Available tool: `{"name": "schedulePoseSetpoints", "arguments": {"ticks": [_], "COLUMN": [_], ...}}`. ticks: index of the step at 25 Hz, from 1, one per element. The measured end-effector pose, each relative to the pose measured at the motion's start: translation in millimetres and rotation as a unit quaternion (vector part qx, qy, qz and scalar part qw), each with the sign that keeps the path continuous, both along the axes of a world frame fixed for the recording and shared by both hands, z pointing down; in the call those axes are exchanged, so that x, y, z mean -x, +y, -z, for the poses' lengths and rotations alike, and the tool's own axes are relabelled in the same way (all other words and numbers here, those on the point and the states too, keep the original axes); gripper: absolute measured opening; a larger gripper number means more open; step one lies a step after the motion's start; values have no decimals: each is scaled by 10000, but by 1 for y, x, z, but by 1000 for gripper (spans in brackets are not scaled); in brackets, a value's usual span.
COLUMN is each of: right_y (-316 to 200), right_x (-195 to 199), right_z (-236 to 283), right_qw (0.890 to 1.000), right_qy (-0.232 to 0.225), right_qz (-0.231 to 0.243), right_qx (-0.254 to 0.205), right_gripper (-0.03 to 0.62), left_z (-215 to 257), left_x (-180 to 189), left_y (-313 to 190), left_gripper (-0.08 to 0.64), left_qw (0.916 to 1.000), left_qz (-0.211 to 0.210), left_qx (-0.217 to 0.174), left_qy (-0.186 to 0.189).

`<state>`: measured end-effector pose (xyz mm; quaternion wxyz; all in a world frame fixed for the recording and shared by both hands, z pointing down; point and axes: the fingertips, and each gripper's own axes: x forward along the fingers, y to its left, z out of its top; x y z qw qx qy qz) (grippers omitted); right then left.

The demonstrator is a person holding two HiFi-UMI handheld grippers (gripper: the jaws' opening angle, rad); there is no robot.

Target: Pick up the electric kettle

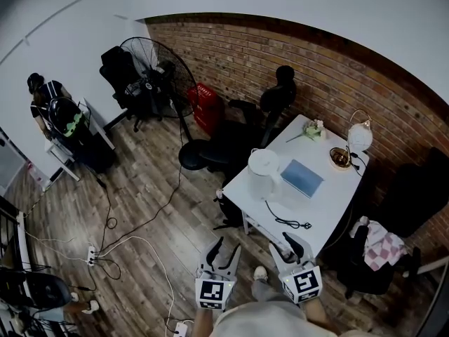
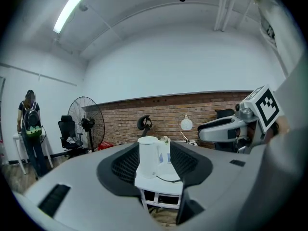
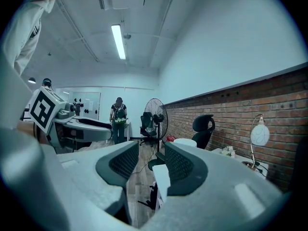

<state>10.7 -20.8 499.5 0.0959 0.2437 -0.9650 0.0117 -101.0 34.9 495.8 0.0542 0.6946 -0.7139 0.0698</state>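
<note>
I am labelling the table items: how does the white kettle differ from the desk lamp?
The kettle is a plain closed cylinder; the lamp is a round shade on a thin curved stem. The kettle stands at the side facing the open floor; the lamp stands close to the brick wall. Both are white and stand on the white table.

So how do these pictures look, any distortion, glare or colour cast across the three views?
Head view: strong fisheye bows the brick wall into an arc, white kettle sharp. Left gripper view: round fisheye frame with black corners, ceiling light blown out. Right gripper view: bluish cast, another bright ceiling strip, no motion blur.
</note>
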Motion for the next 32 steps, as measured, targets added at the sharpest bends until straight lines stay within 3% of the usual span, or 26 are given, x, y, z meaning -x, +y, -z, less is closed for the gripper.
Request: {"name": "schedulePoseSetpoints", "arguments": {"ticks": [32], "right_y": [-155], "right_x": [33], "right_z": [2], "right_qw": [9996], "right_qy": [-158], "right_qz": [234], "right_qx": [78], "right_gripper": [173], "left_z": [10], "left_x": [29], "left_y": [-149], "left_gripper": [213], "left_qw": [9996], "left_qz": [149], "left_qx": [84], "left_qy": [-231]}}
